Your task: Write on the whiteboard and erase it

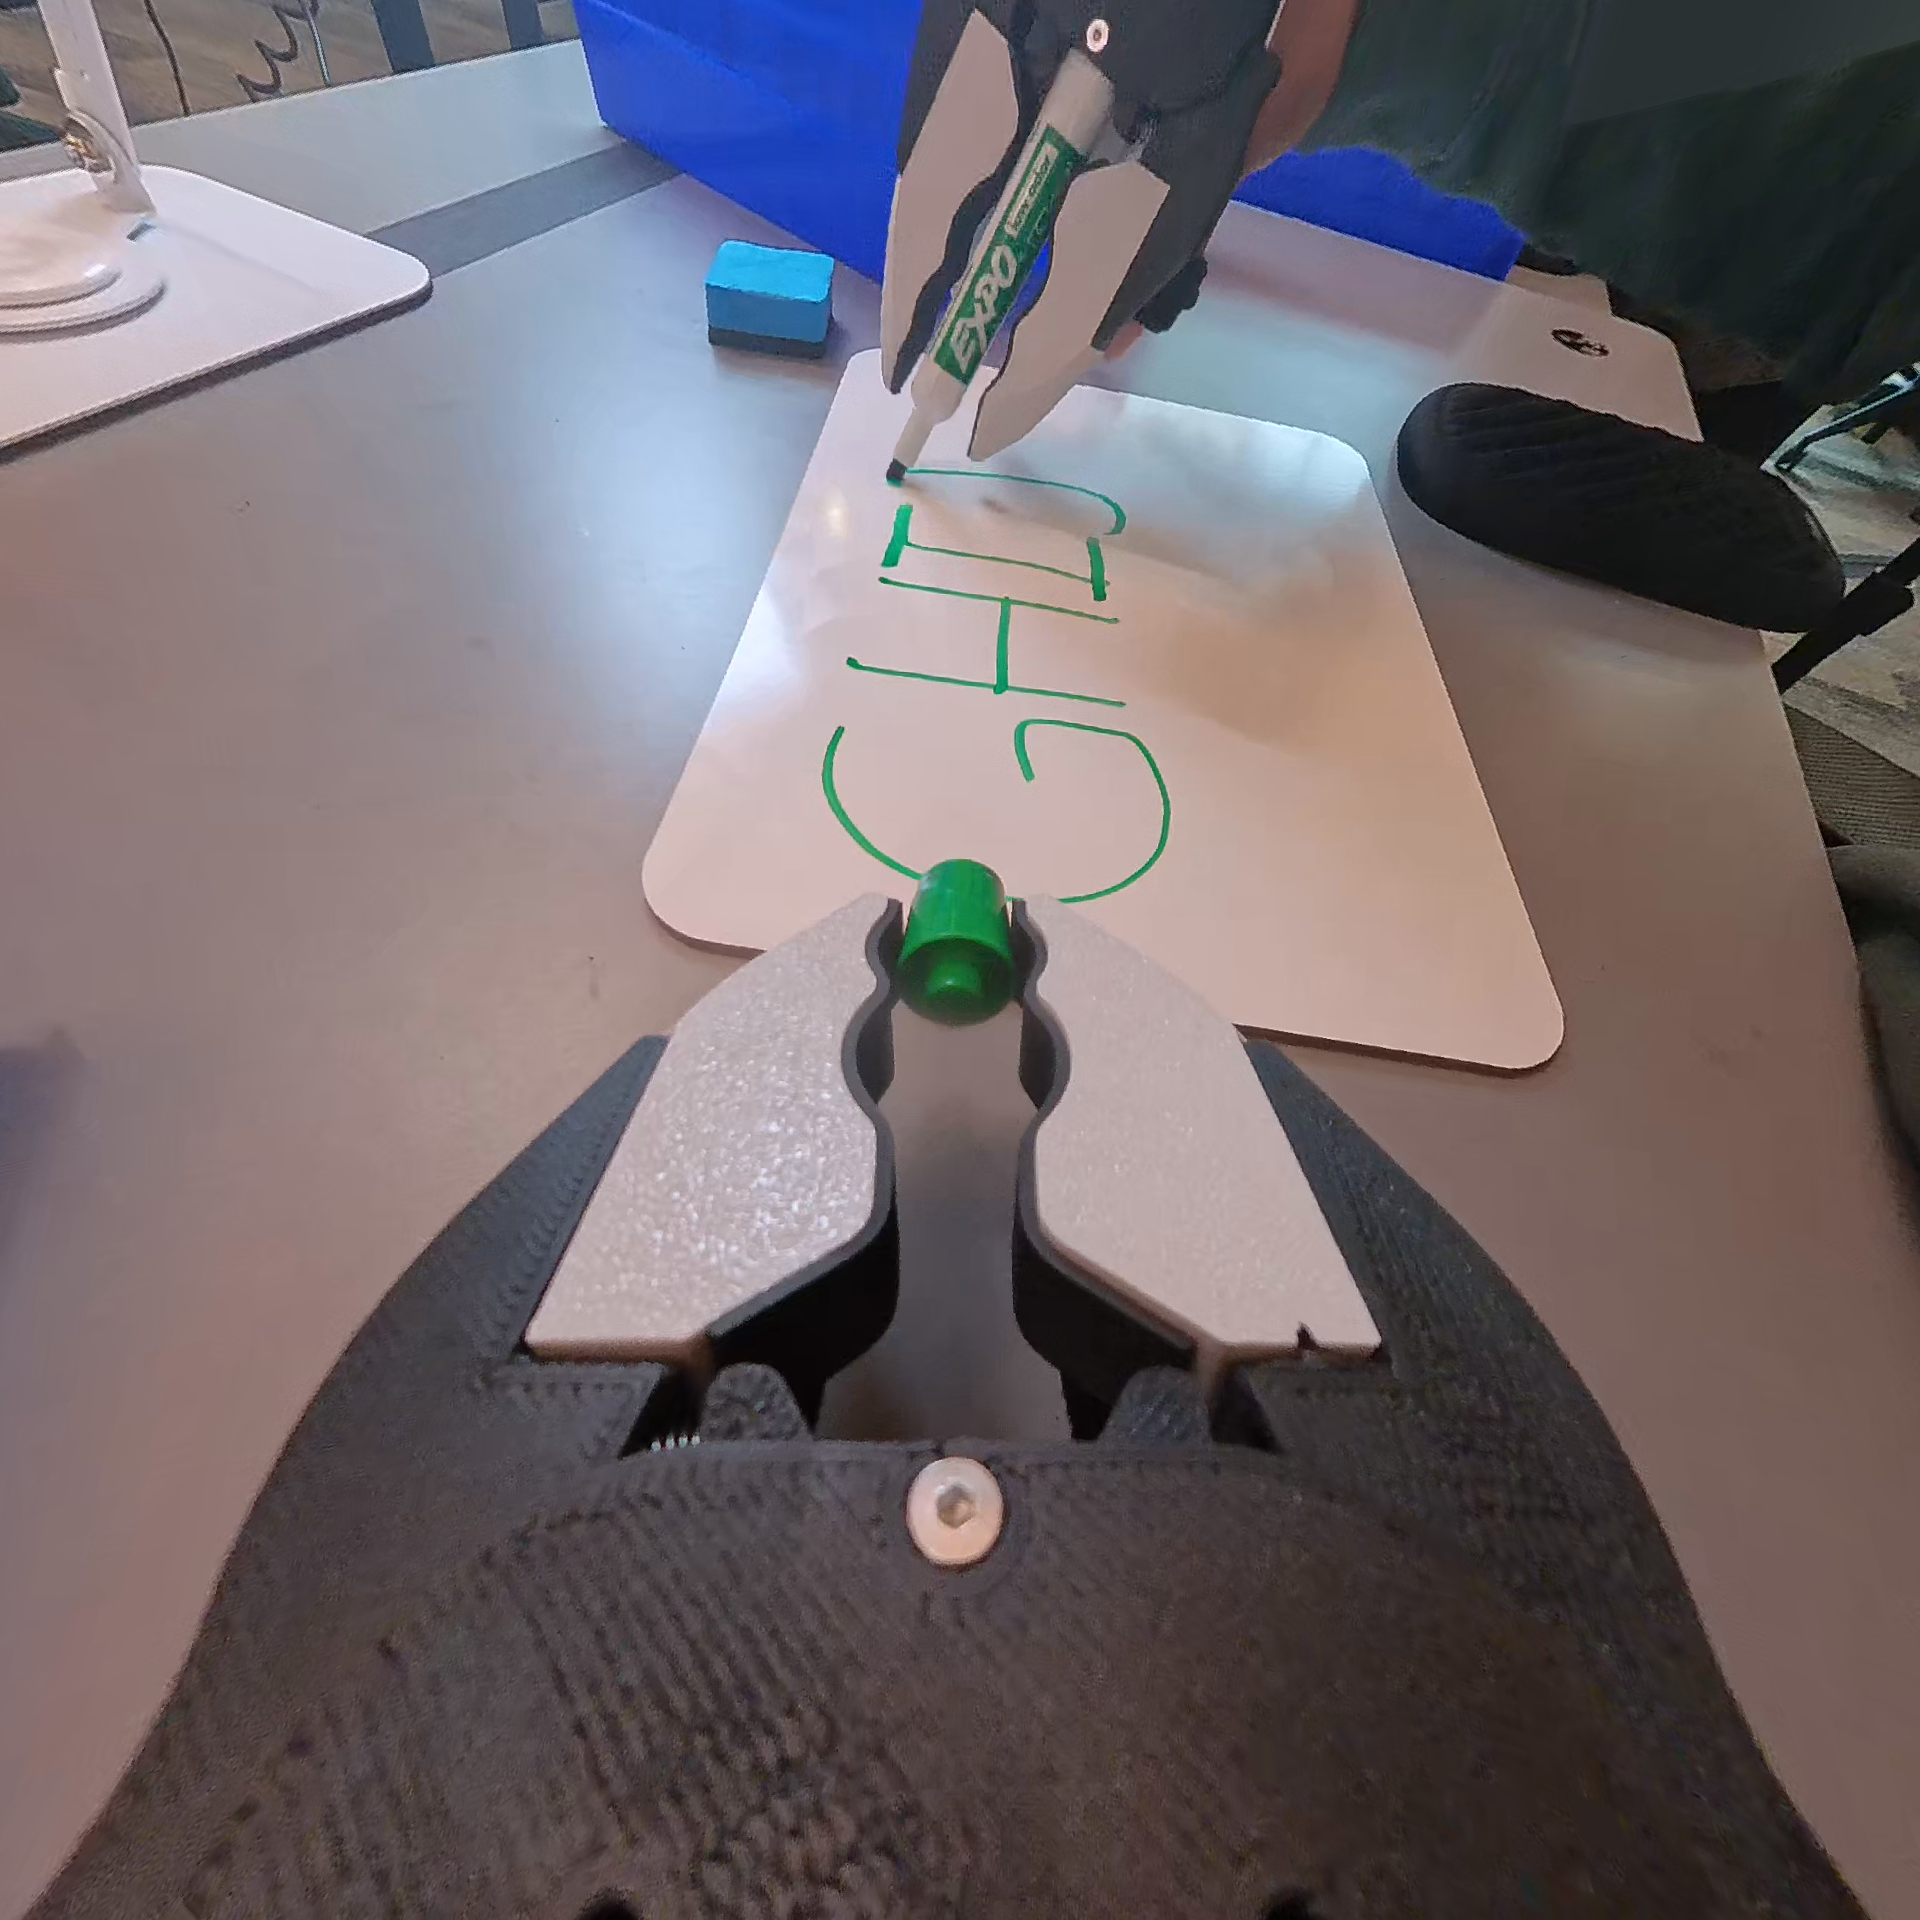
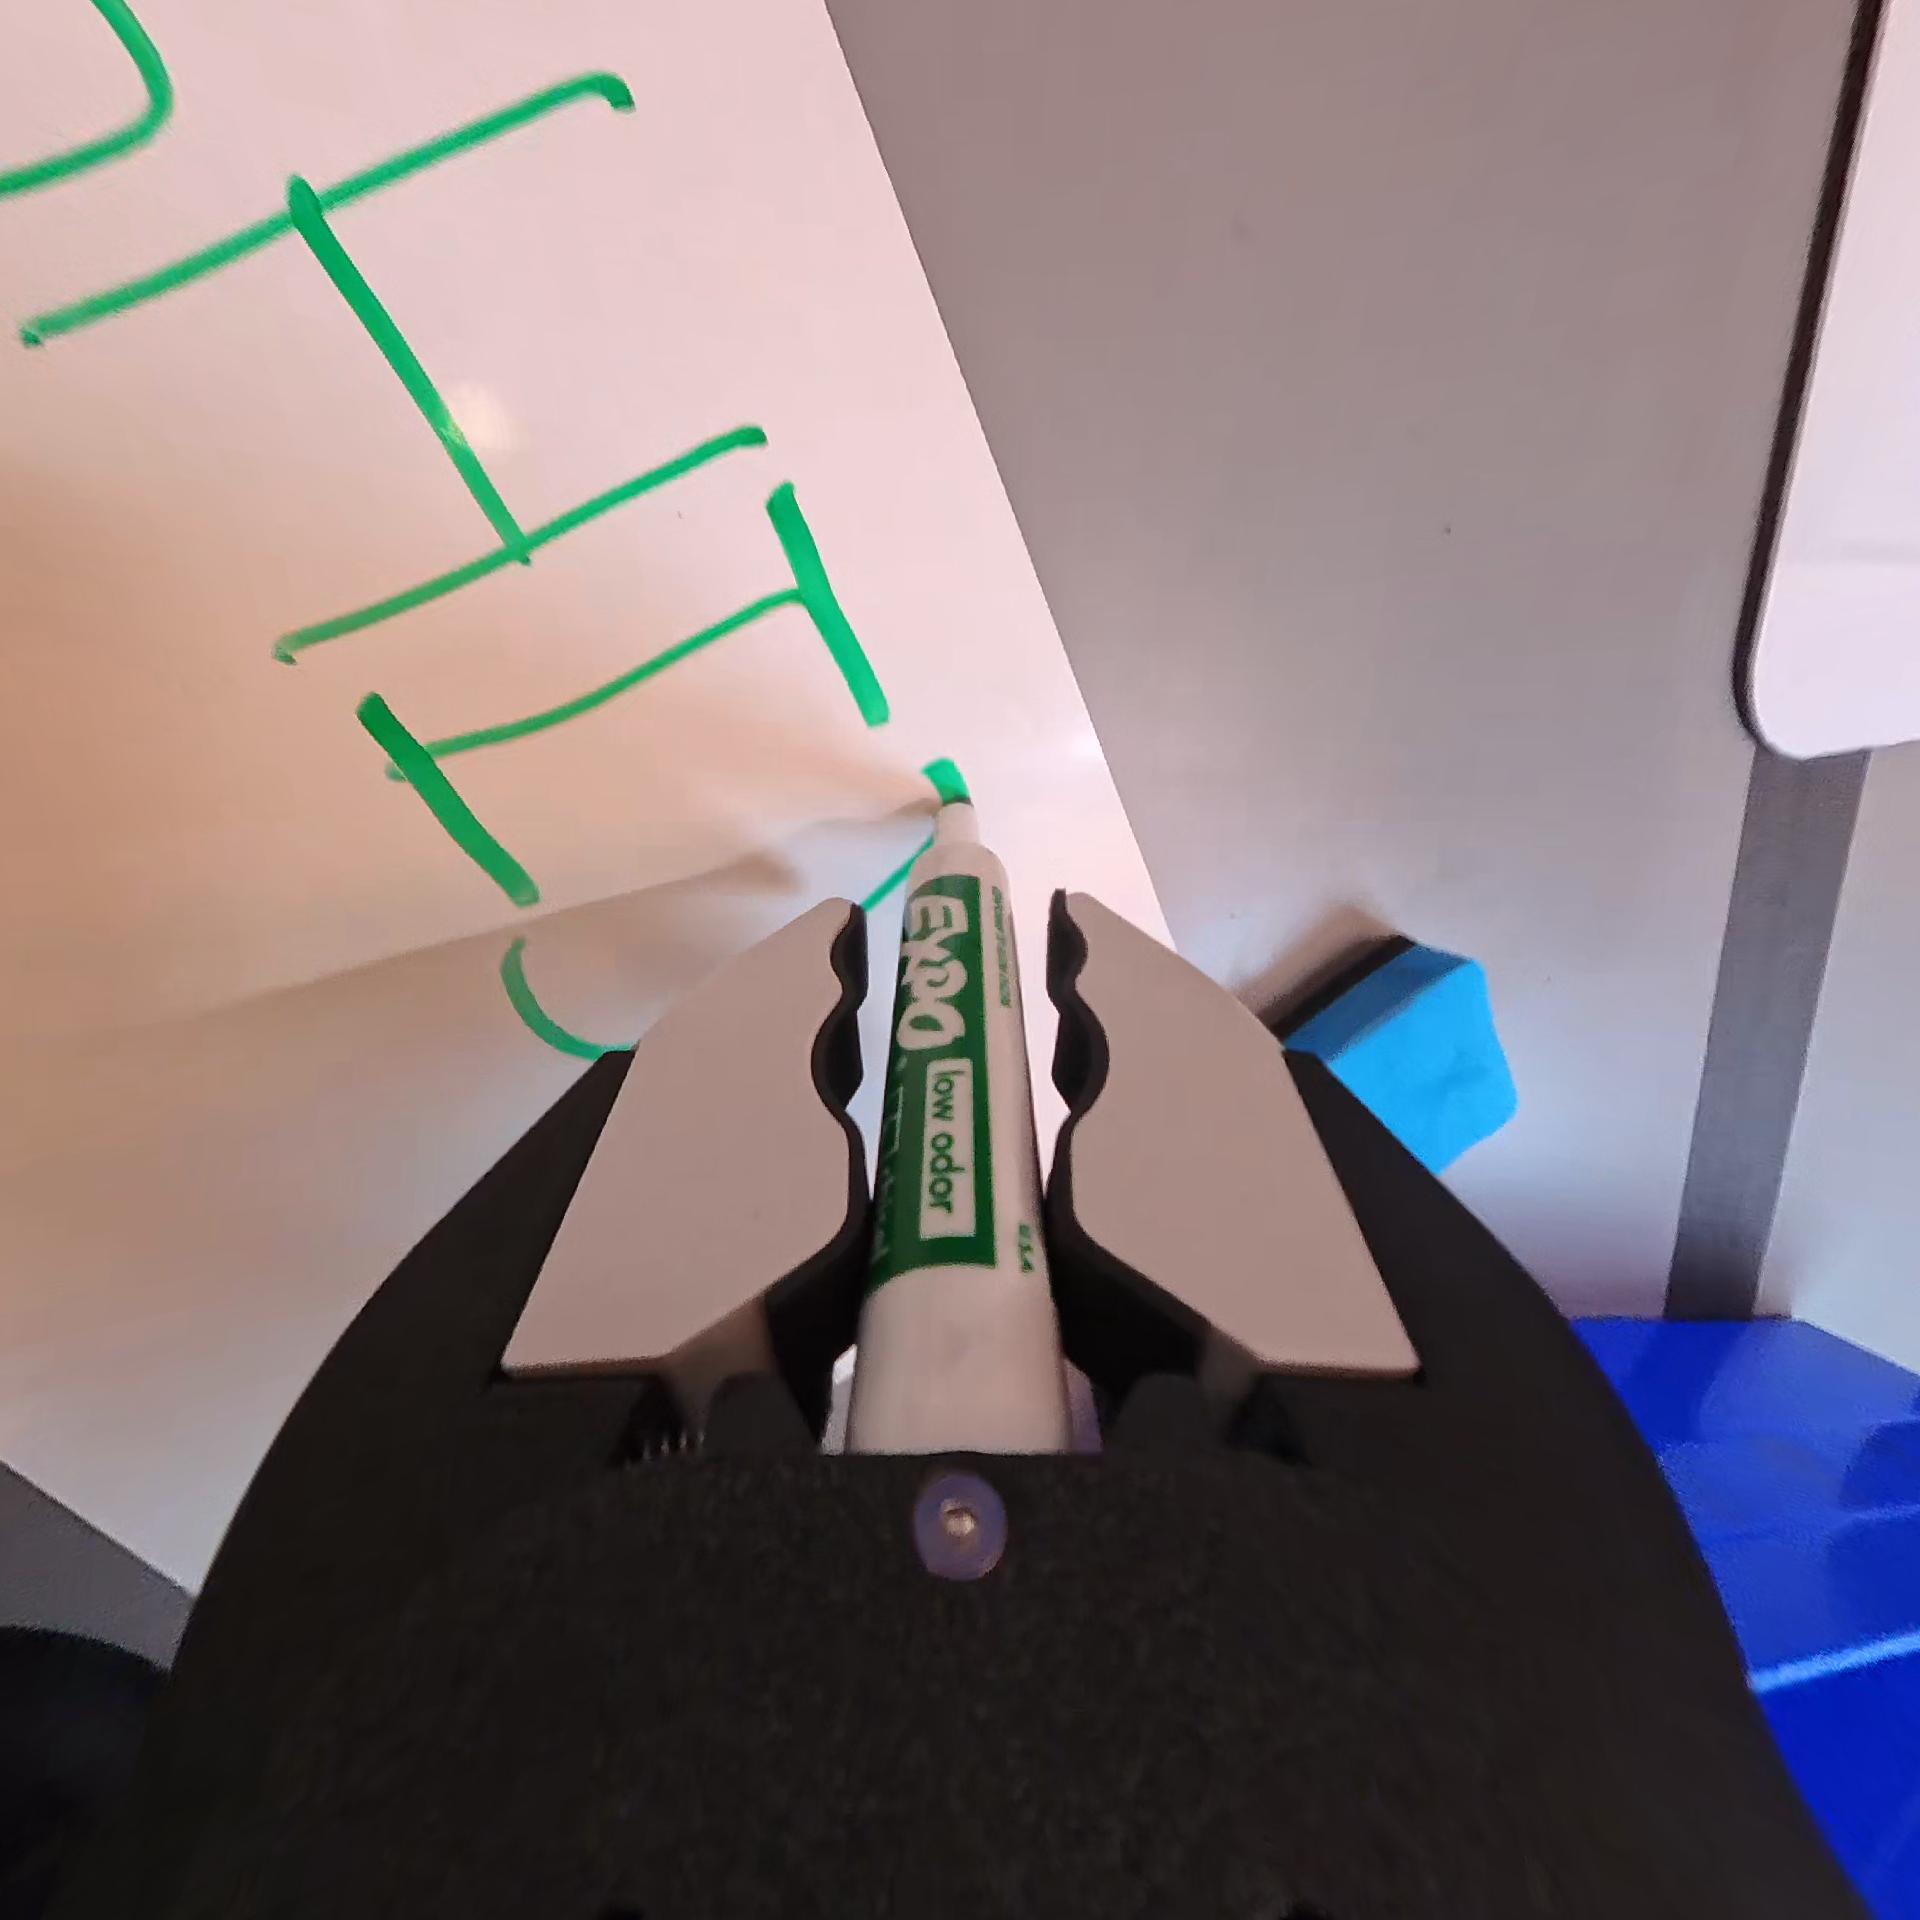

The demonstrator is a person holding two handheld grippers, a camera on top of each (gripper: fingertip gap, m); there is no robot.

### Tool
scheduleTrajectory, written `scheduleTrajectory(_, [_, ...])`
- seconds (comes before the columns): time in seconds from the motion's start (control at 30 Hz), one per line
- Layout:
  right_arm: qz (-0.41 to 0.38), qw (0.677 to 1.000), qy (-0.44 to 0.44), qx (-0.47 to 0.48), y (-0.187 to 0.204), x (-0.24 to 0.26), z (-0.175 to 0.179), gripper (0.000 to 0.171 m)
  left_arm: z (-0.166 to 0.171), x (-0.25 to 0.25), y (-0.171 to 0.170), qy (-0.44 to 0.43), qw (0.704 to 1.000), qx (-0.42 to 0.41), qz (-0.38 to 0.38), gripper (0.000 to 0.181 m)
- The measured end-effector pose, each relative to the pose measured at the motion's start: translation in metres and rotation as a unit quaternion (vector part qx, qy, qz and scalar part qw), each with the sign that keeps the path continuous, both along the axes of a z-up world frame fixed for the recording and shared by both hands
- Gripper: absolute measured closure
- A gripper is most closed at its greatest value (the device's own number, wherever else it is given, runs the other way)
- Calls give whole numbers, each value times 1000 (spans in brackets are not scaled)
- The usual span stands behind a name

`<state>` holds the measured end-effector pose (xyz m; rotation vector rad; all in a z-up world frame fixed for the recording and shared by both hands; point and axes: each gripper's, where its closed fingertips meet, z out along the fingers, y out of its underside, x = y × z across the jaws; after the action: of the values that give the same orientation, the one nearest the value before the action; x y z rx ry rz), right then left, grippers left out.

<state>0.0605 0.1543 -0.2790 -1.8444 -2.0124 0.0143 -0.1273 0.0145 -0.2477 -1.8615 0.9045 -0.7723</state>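
A small white whiteboard (image 1: 1299, 831) lies flat on the grey table and bears several green strokes (image 1: 997, 644). My right gripper (image 1: 940, 421) is shut on a green-and-white marker (image 1: 987, 301), tip down on the board's far left corner. In the right wrist view the marker (image 2: 951, 1122) lies between the jaws of my right gripper (image 2: 956, 914), its tip touching the whiteboard (image 2: 260, 1143) at the end of a green stroke. My left gripper (image 1: 951, 920) is shut on the green marker cap (image 1: 951, 945) above the board's near edge. A blue eraser (image 1: 769, 296) sits on the table left of the board's far end.
The eraser (image 2: 1403, 1049) lies just right of my right gripper. A blue bin (image 1: 748, 114) stands behind the board and also shows in the right wrist view (image 2: 1766, 1558). A second white board with a stand (image 1: 187, 281) is at far left. A black chair armrest (image 1: 1600, 499) overhangs the table's right edge. There is about 25 centimetres between the tips of the two grippers. The blue eraser (image 1: 769, 296) is closer to my right gripper, around 8 centimetres from its tips; the left tips are 30 centimetres off. It turns up in the right wrist view (image 2: 1368, 1038) as well.
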Motion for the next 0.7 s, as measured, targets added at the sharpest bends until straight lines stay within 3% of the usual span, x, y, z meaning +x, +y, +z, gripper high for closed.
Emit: scheduleTrajectory(0.7, [-21, 1000, -15, 7, -12, 34, 13, 137, 0, 0, 2, -4, 1000, -2, -2, 162])
